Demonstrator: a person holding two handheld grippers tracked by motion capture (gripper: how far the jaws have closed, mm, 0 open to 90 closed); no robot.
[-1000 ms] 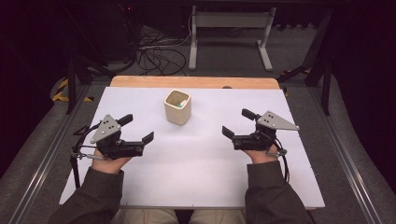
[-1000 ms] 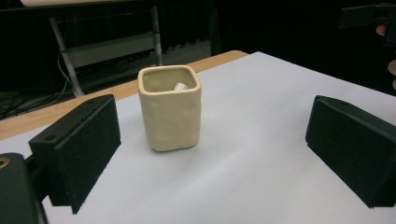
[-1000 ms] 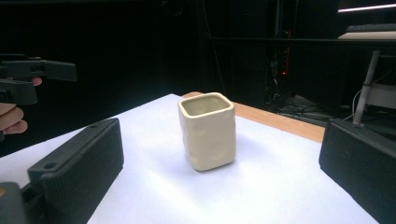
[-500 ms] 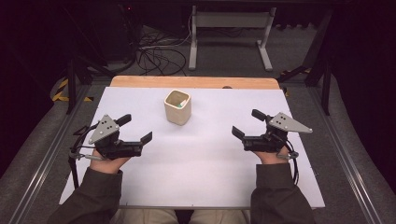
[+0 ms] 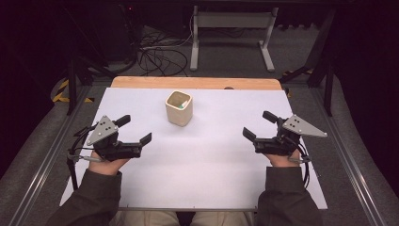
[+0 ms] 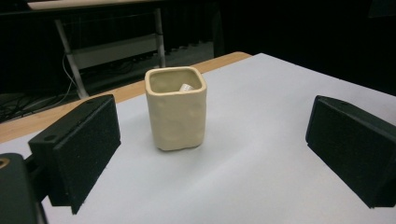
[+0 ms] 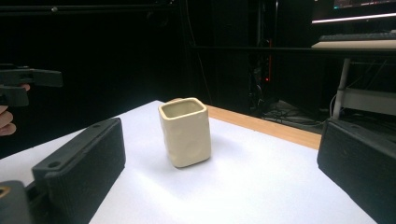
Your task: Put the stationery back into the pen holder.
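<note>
A cream square cup (image 5: 179,108) stands upright on the white table (image 5: 207,160), toward the back middle, with something small and pale green inside it. In the left gripper view the cup (image 6: 176,108) sits ahead between the wide-apart jaws, a white bit showing inside. My left gripper (image 5: 134,129) is open at the table's left, well short of the cup. Over at the right side my right gripper (image 5: 258,125) is open too, empty. The right gripper view has the cup (image 7: 185,131) ahead, apart from its jaws.
A wooden strip (image 5: 197,83) runs along the table's far edge. Behind it are cables (image 5: 155,54) on the floor and a metal stand (image 5: 230,28). Metal rails (image 5: 42,169) flank the table on both sides.
My right gripper has moved to the right, away from the cup. The left gripper and the cup stay where they were.
</note>
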